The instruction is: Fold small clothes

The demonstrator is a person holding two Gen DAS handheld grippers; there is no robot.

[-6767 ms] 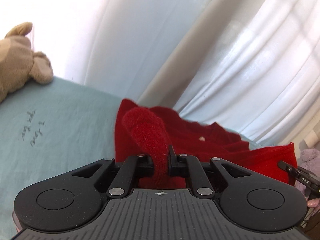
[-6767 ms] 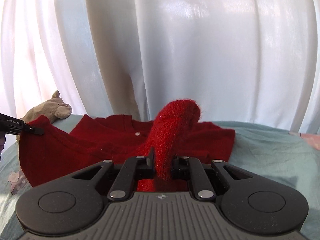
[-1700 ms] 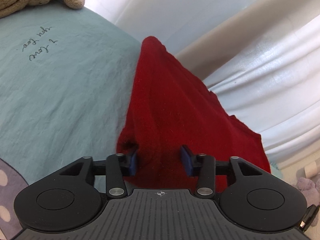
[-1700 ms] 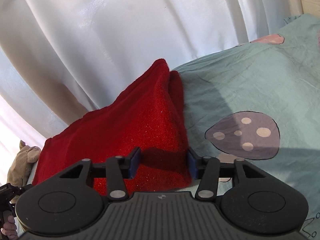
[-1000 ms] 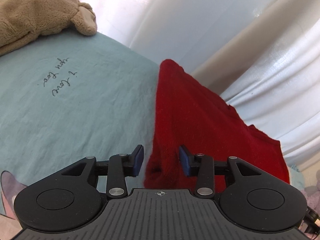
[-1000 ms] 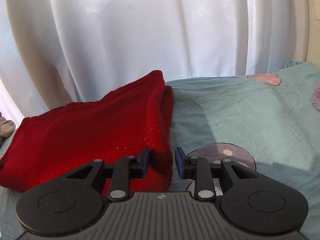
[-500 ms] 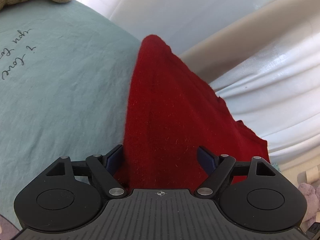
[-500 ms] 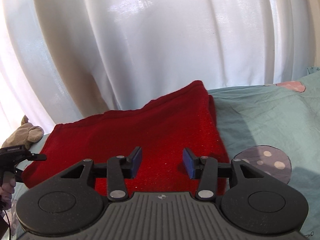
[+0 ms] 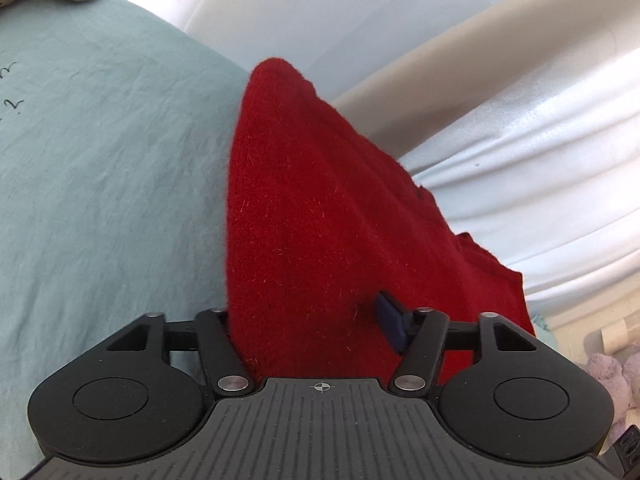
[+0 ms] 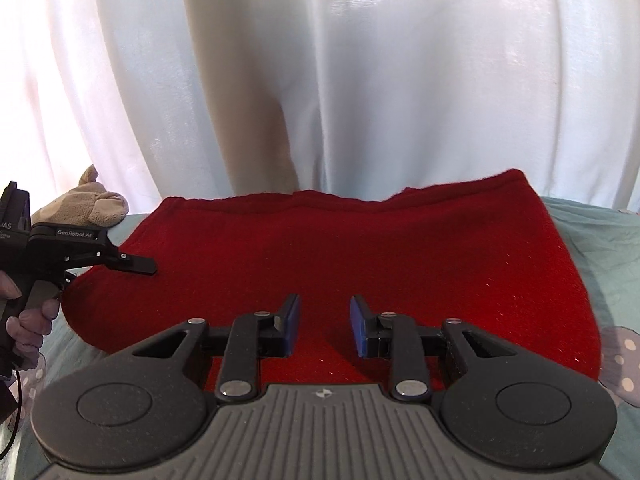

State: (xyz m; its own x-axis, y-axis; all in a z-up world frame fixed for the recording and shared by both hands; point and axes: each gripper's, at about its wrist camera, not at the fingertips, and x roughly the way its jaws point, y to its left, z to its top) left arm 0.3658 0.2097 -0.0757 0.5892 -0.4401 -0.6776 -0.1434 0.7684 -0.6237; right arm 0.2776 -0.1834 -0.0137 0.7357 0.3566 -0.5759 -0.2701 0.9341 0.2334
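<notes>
left claw (image 9: 308,320): just closing, clamped on edge of folded red garment (image 9: 320,208) | right claw (image 10: 324,326): just closing, parted above garment | bed (image 9: 100,160)

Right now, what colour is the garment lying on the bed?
Solid red, no visible pattern: the garment shows best in the right wrist view, spread on the pale teal sheet.

A bed under a pale teal sheet (image 10: 592,240) with spotted mushroom prints carries everything. A folded red knit garment (image 10: 340,252) lies flat at its middle, against the white curtain. A tan plush toy (image 10: 92,204) rests on the sheet at ten o'clock from it.
</notes>
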